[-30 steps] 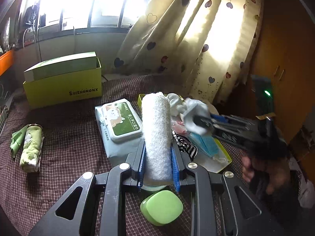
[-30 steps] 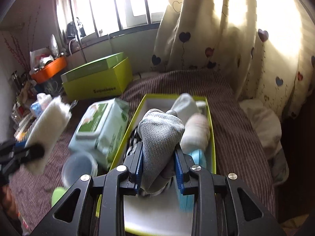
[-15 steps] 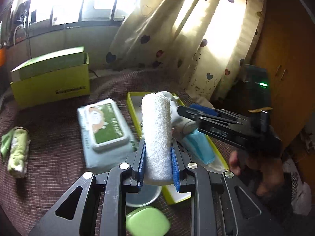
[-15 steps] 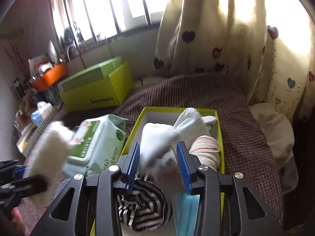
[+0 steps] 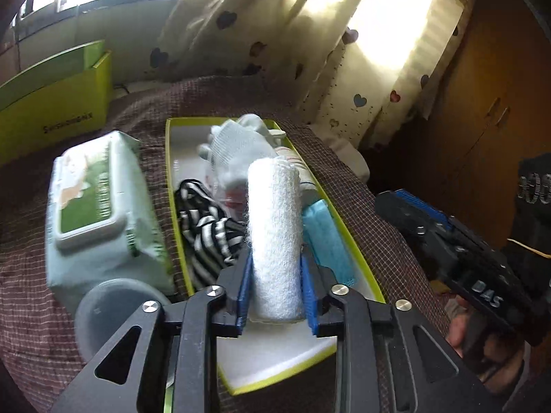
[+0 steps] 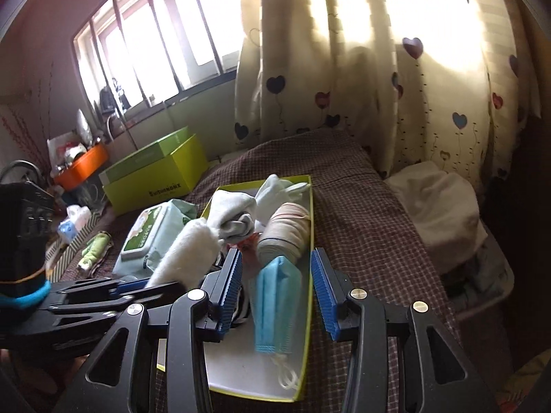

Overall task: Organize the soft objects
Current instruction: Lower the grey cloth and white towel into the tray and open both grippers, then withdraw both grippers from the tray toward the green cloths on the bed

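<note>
Rolled white towel [image 5: 273, 241] clamped upright between the blue pads of the left claw [image 5: 275, 285], held over the yellow-green tray [image 5: 347, 230], with the striped cloth [image 5: 206, 230] to the claw's left and the blue face mask [image 5: 327, 237] to its right. Right claw [image 6: 277, 292] spread wide and holding nothing, above the mask at the tray's near end; white socks [image 6: 230, 216] and a beige roll [image 6: 286, 237] lie ahead of it. Wet-wipes pack [image 5: 100, 206] sits left of the tray on the checked bedcover [image 6: 344, 206].
</note>
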The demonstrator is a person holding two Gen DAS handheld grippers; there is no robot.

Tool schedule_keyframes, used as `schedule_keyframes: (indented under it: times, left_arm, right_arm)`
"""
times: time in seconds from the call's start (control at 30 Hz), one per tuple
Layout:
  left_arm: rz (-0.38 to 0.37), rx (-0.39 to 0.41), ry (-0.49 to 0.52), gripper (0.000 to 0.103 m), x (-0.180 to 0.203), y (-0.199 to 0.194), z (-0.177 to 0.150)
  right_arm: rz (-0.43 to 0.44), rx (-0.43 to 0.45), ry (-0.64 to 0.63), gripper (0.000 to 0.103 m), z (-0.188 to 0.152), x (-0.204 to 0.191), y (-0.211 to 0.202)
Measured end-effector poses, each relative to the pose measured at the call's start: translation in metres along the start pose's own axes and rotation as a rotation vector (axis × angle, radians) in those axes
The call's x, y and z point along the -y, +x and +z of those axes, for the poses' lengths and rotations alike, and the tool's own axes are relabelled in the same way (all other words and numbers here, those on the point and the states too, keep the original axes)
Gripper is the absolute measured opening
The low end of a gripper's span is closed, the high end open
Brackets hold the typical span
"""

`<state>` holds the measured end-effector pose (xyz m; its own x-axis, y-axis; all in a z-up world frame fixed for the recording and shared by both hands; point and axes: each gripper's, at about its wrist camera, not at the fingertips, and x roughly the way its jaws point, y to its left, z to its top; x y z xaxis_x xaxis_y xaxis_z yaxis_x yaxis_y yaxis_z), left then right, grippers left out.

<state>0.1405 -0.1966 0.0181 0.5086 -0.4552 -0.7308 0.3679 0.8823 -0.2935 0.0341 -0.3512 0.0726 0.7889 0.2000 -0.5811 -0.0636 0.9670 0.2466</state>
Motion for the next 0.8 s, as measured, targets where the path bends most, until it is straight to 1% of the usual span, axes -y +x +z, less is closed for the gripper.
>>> schedule_keyframes:
  times: [0.07, 0.13, 0.17, 0.33, 0.53, 0.63, 0.8]
  left_arm:
    - [-0.009, -0.025, 0.007, 0.038, 0.003, 0.009, 0.001]
    - [-0.027, -0.036, 0.012, 0.055, 0.005, 0.012, 0.001]
    - [-0.033, -0.036, 0.017, 0.057, 0.007, 0.012, -0.001]
    - [-0.054, -0.017, 0.017, 0.057, 0.010, 0.000, -0.005]
    - [-0.036, 0.064, 0.016, 0.057, 0.007, -0.038, -0.009]
    - [-0.018, 0.105, 0.017, 0.057, 0.002, -0.057, -0.011]
    - [0.003, 0.144, 0.011, 0.057, -0.012, -0.081, -0.018]
  right_arm:
    - [-0.005, 0.012, 0.006, 0.041, 0.000, 0.003, -0.005]
    - [-0.003, 0.021, 0.008, 0.041, 0.001, 0.006, -0.008]
    - [-0.003, 0.025, 0.009, 0.041, 0.000, 0.006, -0.010]
    - [0.001, 0.036, 0.006, 0.041, -0.002, 0.004, -0.020]
    - [0.015, 0.057, -0.014, 0.041, -0.002, -0.012, -0.036]
    - [0.028, 0.051, -0.032, 0.041, -0.005, -0.024, -0.038]
    - [0.063, 0.033, -0.073, 0.041, -0.009, -0.049, -0.038]
